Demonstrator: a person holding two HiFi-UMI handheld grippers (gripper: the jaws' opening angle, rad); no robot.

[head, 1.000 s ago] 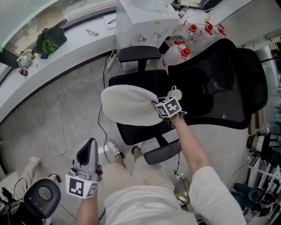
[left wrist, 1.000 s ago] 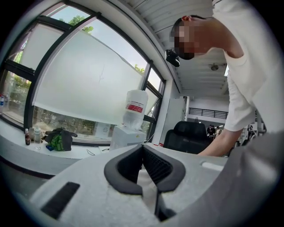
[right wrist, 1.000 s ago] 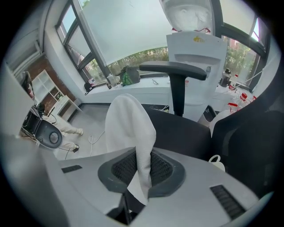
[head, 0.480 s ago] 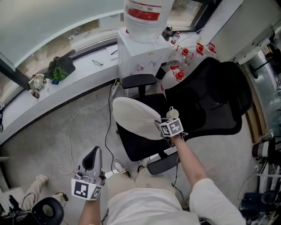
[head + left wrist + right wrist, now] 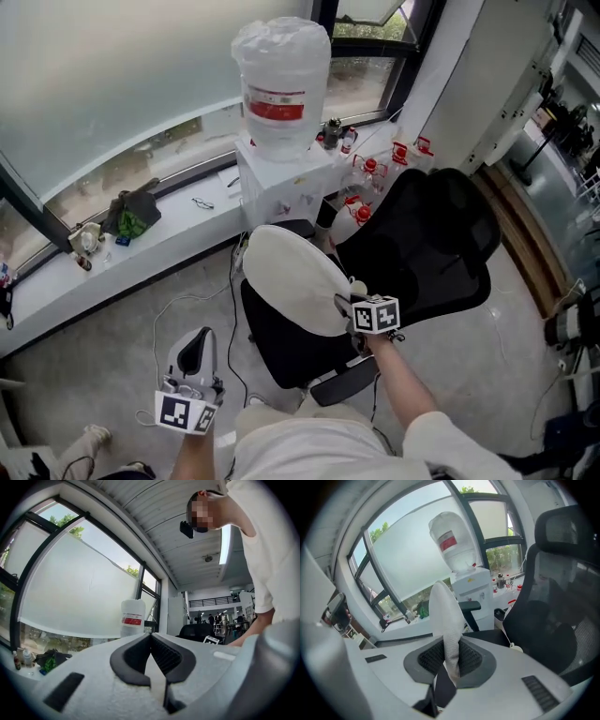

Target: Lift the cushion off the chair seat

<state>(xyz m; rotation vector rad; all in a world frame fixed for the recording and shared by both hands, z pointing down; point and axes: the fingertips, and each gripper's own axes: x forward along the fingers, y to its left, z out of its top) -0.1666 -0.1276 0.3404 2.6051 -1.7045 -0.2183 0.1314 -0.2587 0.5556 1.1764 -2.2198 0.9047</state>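
A cream round cushion (image 5: 295, 277) hangs in the air above the black office chair's seat (image 5: 281, 339), tilted on edge. My right gripper (image 5: 349, 305) is shut on the cushion's near rim; in the right gripper view the white cushion (image 5: 446, 616) stands up from between the pads (image 5: 471, 657). The chair's mesh back (image 5: 427, 244) rises to the right. My left gripper (image 5: 199, 349) hangs low at the left over the floor, jaws together with nothing in them; in the left gripper view its pads (image 5: 164, 654) meet.
A water dispenser with a large bottle (image 5: 281, 84) stands behind the chair. A long white window ledge (image 5: 141, 239) carries small items. Cables (image 5: 173, 309) trail on the grey floor. The chair's armrests (image 5: 342, 382) stick out front and back.
The right gripper has risen with the cushion, lifting it off the seat and tipping it more upright. The left gripper rose too. The head view pulled back, and the dispenser came into sight.
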